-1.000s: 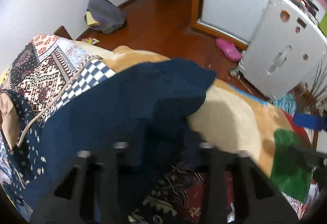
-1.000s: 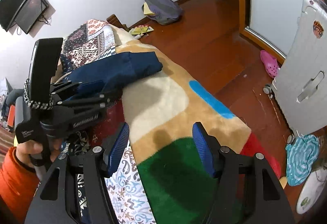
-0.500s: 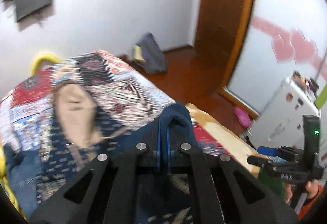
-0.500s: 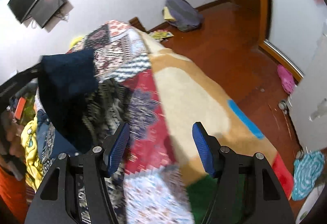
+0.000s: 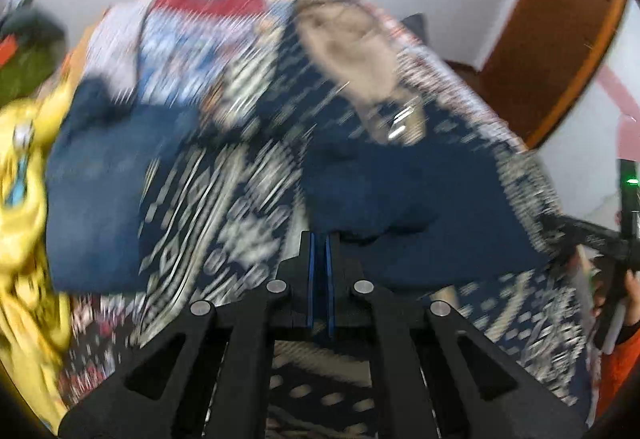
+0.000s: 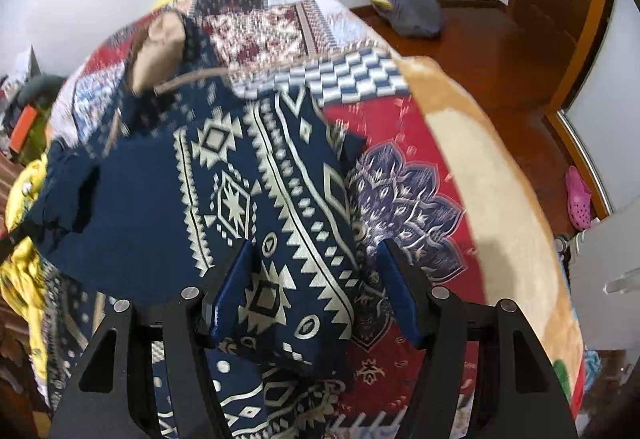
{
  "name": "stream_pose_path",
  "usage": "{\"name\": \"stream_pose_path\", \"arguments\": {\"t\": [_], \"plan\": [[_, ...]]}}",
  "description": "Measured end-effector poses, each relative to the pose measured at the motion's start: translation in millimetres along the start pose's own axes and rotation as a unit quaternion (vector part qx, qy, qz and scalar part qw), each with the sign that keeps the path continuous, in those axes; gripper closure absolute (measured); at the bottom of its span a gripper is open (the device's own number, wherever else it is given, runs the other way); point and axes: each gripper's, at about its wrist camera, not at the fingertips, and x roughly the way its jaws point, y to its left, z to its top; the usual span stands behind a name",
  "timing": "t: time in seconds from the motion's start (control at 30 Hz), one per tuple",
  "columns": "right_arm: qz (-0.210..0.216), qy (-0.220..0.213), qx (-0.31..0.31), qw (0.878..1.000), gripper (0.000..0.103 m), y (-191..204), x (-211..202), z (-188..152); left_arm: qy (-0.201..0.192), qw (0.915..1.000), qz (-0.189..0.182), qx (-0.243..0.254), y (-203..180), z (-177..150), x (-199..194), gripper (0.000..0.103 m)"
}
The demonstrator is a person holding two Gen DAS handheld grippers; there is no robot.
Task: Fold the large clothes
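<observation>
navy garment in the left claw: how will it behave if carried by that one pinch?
Likely floppy: the navy garment sags and creases beyond the shut left claw. Probably light, since a narrow pinch seems to hold it. It may drag and ruffle the patterned cloth underneath, though the blur leaves contact unclear.

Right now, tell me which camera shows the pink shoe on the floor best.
The right wrist view. The pink shoe lies on the wooden floor near the right edge, sharp and unobstructed, beside the bed's tan blanket. The left wrist view is motion-blurred and aimed across the bed toward the wall; no shoe is visible there.
</observation>
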Motion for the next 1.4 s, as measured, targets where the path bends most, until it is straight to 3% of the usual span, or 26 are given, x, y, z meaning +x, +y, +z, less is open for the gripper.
{"name": "stream_pose_path", "arguments": {"t": [0.1,0.2,0.33,0.43,0.5,0.53,0.67,0.83,0.93,1.03,1.1,1.13,1.23,1.4], "plan": [[-0.008,0.0,-0.014,1.0,0.042,3.0,-2.1,-2.3,0.01,0.9989,0.034,-0.031,30.6,-19.3,9.1,0.099],[-0.018,0.005,-0.023,1.0,0.042,5.6,-2.1,-3.1,0.024,0.9974,0.031,-0.061,53.2,-34.0,11.6,0.099],[-0.028,0.005,-0.034,0.999,0.036,11.7,-0.1,-3.1,0.009,0.9984,0.056,0.006,32.7,-33.0,-5.4,0.098],[-0.044,0.004,-0.046,0.998,0.03,18.7,3.4,-4.2,-0.005,0.9971,0.041,0.063,4.9,-26.1,-14.2,0.078],[-0.056,0.003,-0.056,0.997,0.027,23.8,5.5,-5.0,-0.02,0.9945,0.039,0.095,-12.4,-23.3,-16.3,0.046],[-0.061,0.002,-0.059,0.996,0.025,25.1,5.9,-5.6,-0.031,0.9922,0.04,0.114,-25.0,-22.0,-15.9,0.043],[-0.064,0.0,-0.062,0.996,0.024,25.3,7.3,-5.1,-0.018,0.9871,0.014,0.159,-59.4,-12.1,7.0,0.043],[-0.057,-0.004,-0.066,0.996,0.023,23.6,6.1,-6.9,0.03,0.9848,0.043,0.166,-69.1,-3.1,59.9,0.043],[-0.052,-0.008,-0.066,0.996,0.022,21.4,5.5,-9.5,0.019,0.9863,0.038,0.159,-66.3,1.6,64.4,0.043],[-0.052,-0.008,-0.066,0.996,0.022,21.7,5.5,-9.8,0.007,0.9878,0.05,0.147,-60.6,7.2,62.1,0.064],[-0.054,-0.004,-0.067,0.996,0.022,22.2,5.1,-8.8,0.003,0.9906,0.046,0.129,-51.3,10.2,56.4,0.087],[-0.055,-0.001,-0.067,0.996,0.022,22.2,4.9,-7.7,0.0,0.9931,0.038,0.111,-43.1,12.9,50.8,0.091],[-0.064,0.008,-0.059,0.996,0.022,21.8,1.2,-0.4,-0.032,0.9971,0.031,0.062,-16.8,19.6,26.5,0.094],[-0.066,-0.012,-0.042,0.997,0.022,19.5,-12.7,9.9,-0.078,0.9968,-0.005,-0.019,36.2,28.1,-24.3,0.096]]}}
